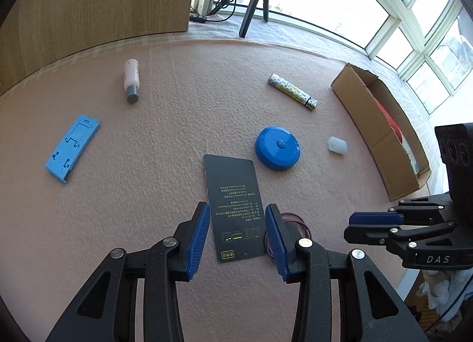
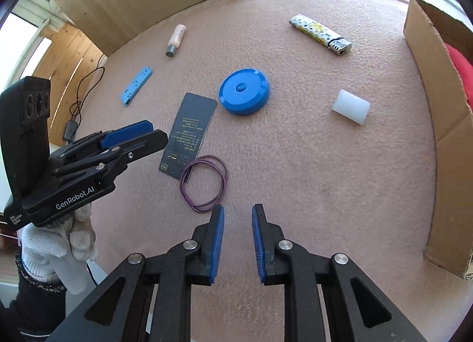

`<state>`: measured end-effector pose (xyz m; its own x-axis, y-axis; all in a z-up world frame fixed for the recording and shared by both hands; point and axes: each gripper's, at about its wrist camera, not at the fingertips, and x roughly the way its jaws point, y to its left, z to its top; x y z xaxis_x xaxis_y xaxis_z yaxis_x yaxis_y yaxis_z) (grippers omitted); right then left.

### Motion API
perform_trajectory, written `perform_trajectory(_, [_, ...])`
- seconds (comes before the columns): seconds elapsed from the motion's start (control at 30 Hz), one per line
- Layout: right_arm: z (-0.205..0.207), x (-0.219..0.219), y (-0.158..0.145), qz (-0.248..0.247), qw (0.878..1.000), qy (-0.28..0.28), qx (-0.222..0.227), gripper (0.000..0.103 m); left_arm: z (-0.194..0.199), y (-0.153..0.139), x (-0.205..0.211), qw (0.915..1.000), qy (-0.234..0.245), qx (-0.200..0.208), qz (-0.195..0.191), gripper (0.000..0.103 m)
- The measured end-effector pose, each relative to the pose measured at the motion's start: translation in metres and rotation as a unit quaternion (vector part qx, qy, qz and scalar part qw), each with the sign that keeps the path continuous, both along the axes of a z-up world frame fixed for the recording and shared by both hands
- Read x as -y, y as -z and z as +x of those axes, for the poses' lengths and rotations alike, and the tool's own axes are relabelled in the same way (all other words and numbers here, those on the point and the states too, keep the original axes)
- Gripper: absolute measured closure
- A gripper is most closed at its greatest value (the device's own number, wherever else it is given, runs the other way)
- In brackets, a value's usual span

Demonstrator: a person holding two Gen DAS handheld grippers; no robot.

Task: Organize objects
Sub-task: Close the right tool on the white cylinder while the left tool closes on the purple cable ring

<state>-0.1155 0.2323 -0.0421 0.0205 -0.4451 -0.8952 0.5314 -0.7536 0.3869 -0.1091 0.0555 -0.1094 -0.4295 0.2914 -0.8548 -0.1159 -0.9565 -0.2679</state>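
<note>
From your left wrist, your left gripper [image 1: 237,232] is spread over the black card [image 1: 233,207]; "DAS" marks your right tool at 3 o'clock. From your right wrist, your right gripper [image 2: 238,243] is spread above the pink mat [image 2: 310,164]; "GenRobot.AI" shows at 9 o'clock, the cardboard box [image 2: 443,123] at 3.

Purple rubber band [image 1: 298,223], lower middle of left wrist view: mostly hidden behind gripper finger. Cardboard box [image 2: 437,123], right edge of right wrist view: cut off; red contents [image 2: 459,64] unidentifiable. Black card [image 1: 235,209] print: too small to read.
</note>
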Motion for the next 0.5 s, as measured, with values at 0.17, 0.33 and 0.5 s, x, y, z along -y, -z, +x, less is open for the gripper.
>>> perform_trajectory(0.17, [-0.033, -0.030, -0.012, 0.001, 0.997, 0.065, -0.031, 0.067, 0.020, -0.004, -0.035, 0.9988, 0.050, -0.001, -0.006, 0.060])
perform_trajectory(0.33, [-0.062, -0.034, -0.017, 0.010, 0.994, 0.086, -0.062, 0.060, 0.032, 0.006, -0.069, 0.9958, 0.086, 0.010, -0.030, 0.060])
perform_trajectory(0.5, [-0.084, -0.024, -0.010, 0.042, 0.993, 0.075, -0.080, 0.060, 0.028, 0.018, -0.075, 0.9958, 0.081, 0.026, -0.032, 0.060])
